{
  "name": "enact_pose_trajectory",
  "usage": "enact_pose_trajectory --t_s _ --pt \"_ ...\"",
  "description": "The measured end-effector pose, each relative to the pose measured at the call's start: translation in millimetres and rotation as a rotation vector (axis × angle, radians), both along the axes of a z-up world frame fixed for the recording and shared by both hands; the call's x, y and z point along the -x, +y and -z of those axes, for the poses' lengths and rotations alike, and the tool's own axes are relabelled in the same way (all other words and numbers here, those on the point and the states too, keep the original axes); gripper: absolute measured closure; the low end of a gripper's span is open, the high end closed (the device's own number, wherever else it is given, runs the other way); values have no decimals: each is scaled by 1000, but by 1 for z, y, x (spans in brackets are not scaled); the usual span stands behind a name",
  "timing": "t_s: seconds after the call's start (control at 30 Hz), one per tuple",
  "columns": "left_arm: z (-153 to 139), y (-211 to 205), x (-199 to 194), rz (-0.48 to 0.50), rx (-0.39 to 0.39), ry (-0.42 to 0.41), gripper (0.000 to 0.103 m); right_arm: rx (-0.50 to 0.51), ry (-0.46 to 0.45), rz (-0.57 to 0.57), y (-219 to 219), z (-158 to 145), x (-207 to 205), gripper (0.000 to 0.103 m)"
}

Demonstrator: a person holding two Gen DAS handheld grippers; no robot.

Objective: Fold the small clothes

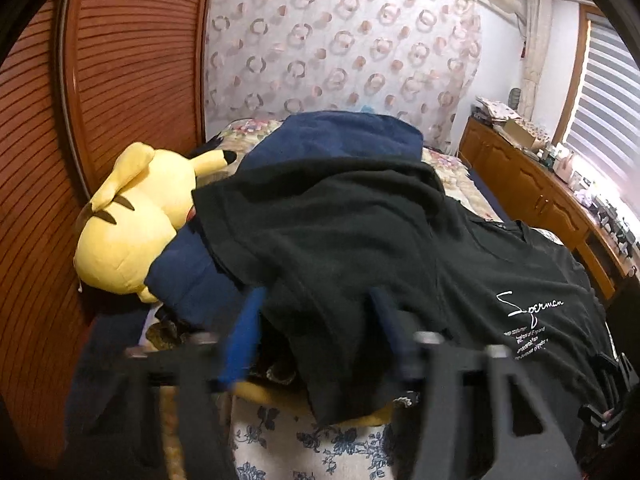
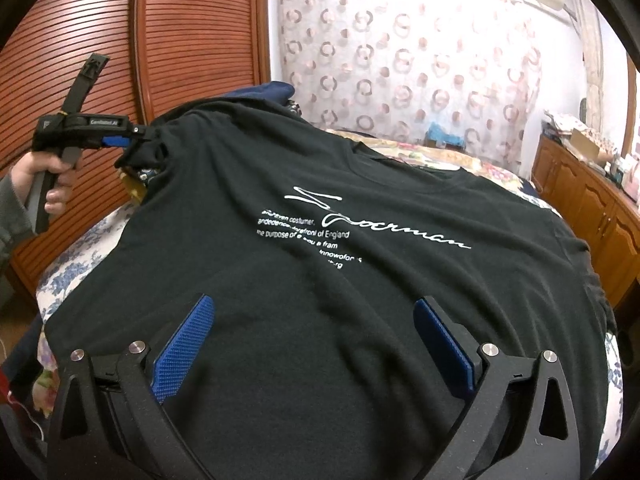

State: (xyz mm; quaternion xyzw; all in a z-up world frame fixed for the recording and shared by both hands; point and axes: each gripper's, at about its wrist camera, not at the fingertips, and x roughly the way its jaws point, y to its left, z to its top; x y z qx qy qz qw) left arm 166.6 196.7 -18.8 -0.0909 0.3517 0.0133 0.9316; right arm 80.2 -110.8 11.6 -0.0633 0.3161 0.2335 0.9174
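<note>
Nearest, at 6 o'clock of the right wrist view: right gripper (image 2: 312,304), blue pads spread wide above the hem of the black T-shirt (image 2: 320,152), clamping nothing. Shirt spread print-up across the floral bed (image 2: 72,248). At 10 o'clock, left gripper (image 2: 138,140) in a hand (image 2: 52,184), pinching the bunched, lifted sleeve. Beyond, at 9 o'clock of the left wrist view, a yellow plush toy (image 1: 132,232) against a navy blanket (image 1: 340,136). Farthest, at 12, a ring-patterned curtain (image 2: 400,60).

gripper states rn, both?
Left gripper: closed on the black shirt at its sleeve.
Right gripper: open, over the shirt, holding nothing.
</note>
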Motion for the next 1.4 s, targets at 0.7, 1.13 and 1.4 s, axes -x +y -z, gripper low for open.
enact_pose_trajectory --t_s 0.7,1.13,1.4 --pt "-61 -159 14 413 -151 -55 57 -26 -8 10 -4 0 2 1" --pt "29 -116 58 371 -170 119 38 -103 51 -21 -15 -3 -6 2" --pt "59 -106 64 319 -169 163 37 -116 68 -159 4 -31 -28 20"
